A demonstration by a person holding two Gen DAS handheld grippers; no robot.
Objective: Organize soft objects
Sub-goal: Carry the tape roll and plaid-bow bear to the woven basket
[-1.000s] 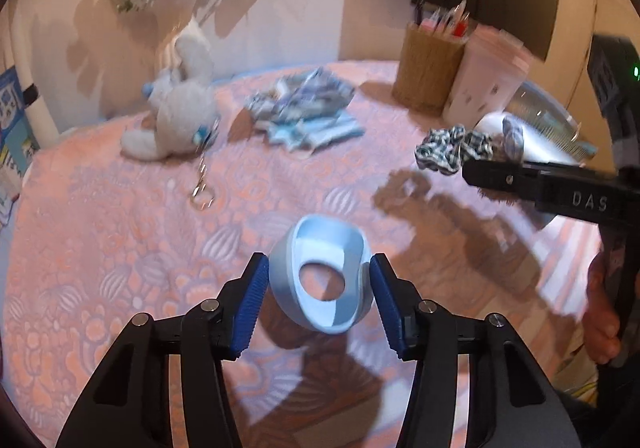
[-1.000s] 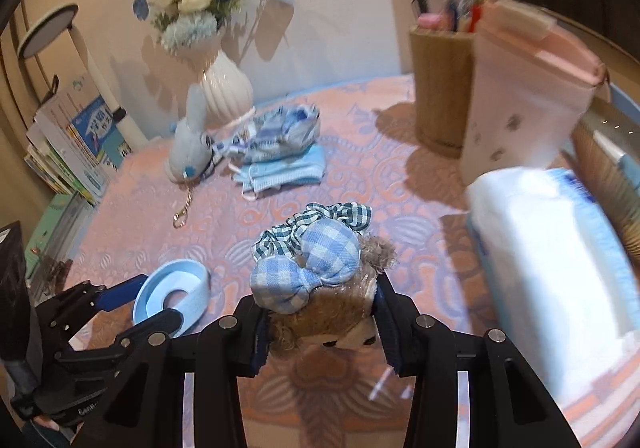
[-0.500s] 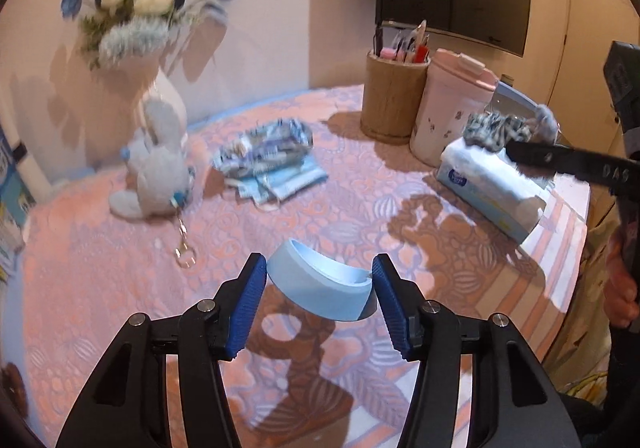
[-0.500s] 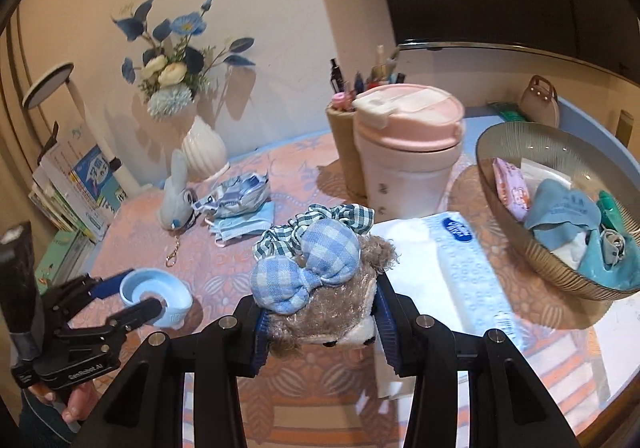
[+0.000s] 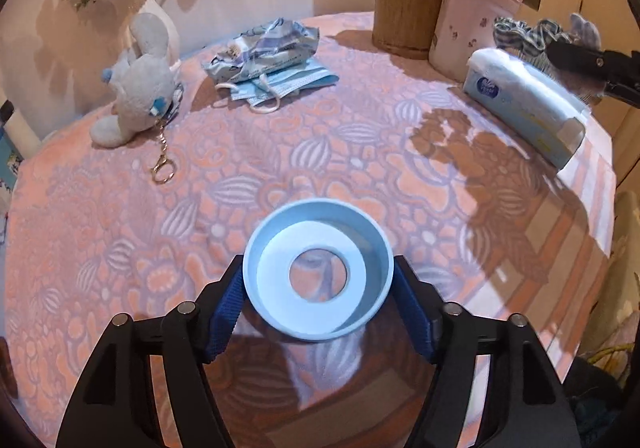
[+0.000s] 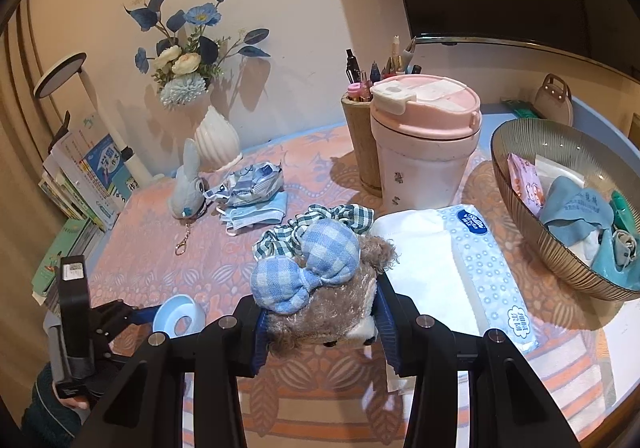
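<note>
while left gripper [image 5: 318, 306] jaws opening around blue ring [image 5: 318, 268] on table [image 5: 360, 151], right gripper [image 6: 318, 322] clamped on plush toy [image 6: 320, 288], probably bound next for glass bowl [image 6: 516, 151].

The left hand-held gripper [image 5: 318, 290] tilts steeply down, its jaws opening. The right hand-held gripper [image 6: 318, 322], angled downward, stays out of it, jaws clamped on what it carries.

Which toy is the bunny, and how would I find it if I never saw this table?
Find the white vase of blue flowers by the wall at the back of the pink table. The bunny sits just in front of it, left of the pile of face masks. It is the only pale grey plush with long ears and a metal key clip.
</note>
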